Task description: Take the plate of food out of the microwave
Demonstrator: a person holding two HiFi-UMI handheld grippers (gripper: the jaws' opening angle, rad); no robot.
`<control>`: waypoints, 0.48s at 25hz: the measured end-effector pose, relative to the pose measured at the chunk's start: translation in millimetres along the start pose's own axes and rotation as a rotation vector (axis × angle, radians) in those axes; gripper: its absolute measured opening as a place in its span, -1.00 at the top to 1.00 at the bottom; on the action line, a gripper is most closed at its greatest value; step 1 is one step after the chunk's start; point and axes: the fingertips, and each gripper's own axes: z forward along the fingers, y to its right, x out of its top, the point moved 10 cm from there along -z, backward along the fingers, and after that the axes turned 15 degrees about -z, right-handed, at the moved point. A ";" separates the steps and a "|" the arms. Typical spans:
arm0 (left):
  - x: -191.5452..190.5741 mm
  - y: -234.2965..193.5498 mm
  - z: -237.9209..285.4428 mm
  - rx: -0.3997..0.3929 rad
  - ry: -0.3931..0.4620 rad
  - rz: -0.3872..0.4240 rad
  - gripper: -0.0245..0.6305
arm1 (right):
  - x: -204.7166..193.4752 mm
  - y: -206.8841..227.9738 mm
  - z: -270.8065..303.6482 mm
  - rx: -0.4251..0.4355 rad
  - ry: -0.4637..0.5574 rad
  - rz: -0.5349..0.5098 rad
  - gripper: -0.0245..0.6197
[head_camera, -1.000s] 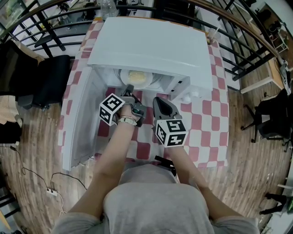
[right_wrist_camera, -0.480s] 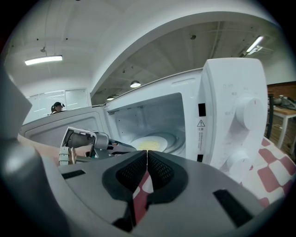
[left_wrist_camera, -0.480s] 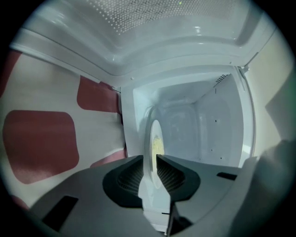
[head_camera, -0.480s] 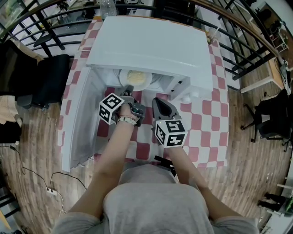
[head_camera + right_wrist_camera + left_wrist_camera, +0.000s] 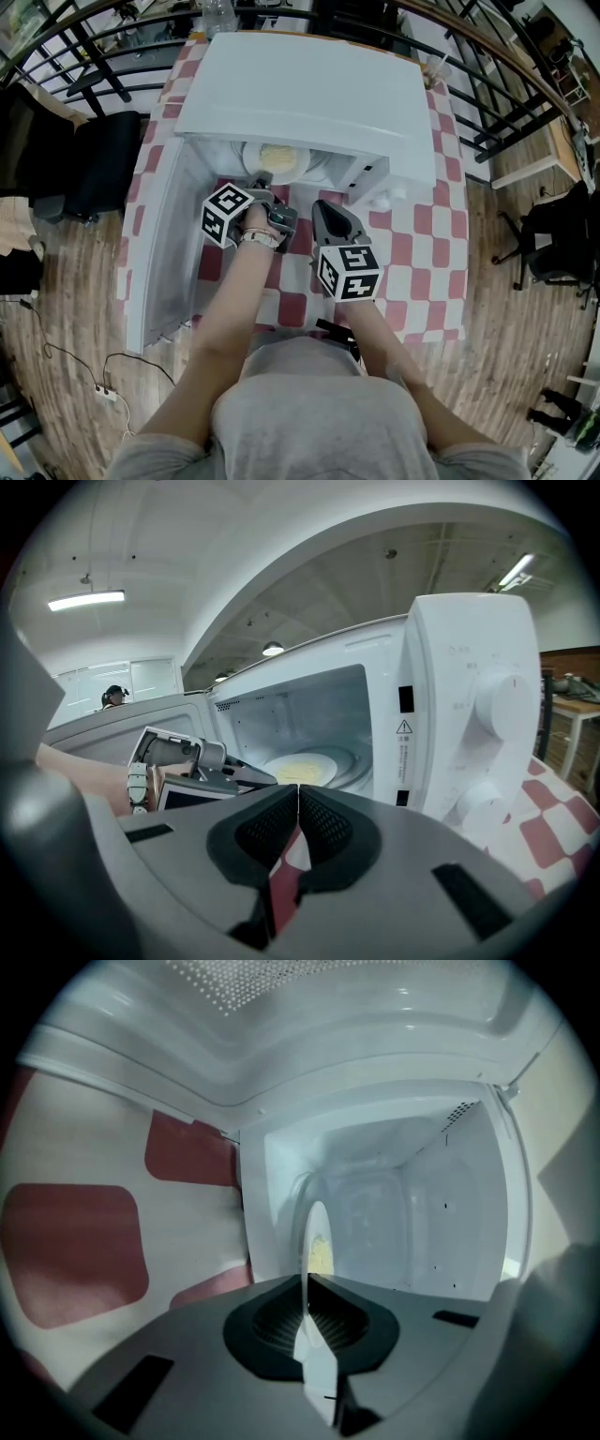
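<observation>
Left gripper point(image 5: 265, 178) is pinching the plate point(image 5: 277, 159) inside the open microwave point(image 5: 309, 103).
The left forearm is reaching forward and slightly downward into the cavity. Its fingers have just been closing and are gripping the rim of the plate, which is sitting inside with yellow food. The right gripper point(image 5: 320, 204) is hovering over the checkered counter point(image 5: 422, 234), with its fingers pressed together and holding nothing.

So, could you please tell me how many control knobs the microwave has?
2. In the right gripper view, the upper knob sits on the microwave, right of its open cavity; the lower knob sits directly below it. I see no sign of others.
</observation>
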 end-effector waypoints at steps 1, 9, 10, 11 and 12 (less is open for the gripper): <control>0.0 0.6 -0.6 -0.003 -0.003 -0.005 0.88 | 0.2 -0.7 -0.4 0.000 0.001 -0.001 0.84; -3.4 -1.6 -10.4 -0.021 -0.018 -0.036 0.89 | 3.0 -3.0 -7.8 -0.003 0.006 -0.013 0.84; -3.8 -1.6 -11.6 -0.024 -0.019 -0.035 0.89 | 3.8 -3.3 -9.0 -0.003 0.007 -0.015 0.84; -4.3 -1.1 -13.0 -0.028 -0.020 -0.033 0.89 | 4.5 -3.6 -10.5 -0.003 0.009 -0.017 0.84; -4.9 -0.3 -14.5 -0.032 -0.022 -0.031 0.89 | 5.0 -4.1 -12.2 -0.003 0.011 -0.019 0.84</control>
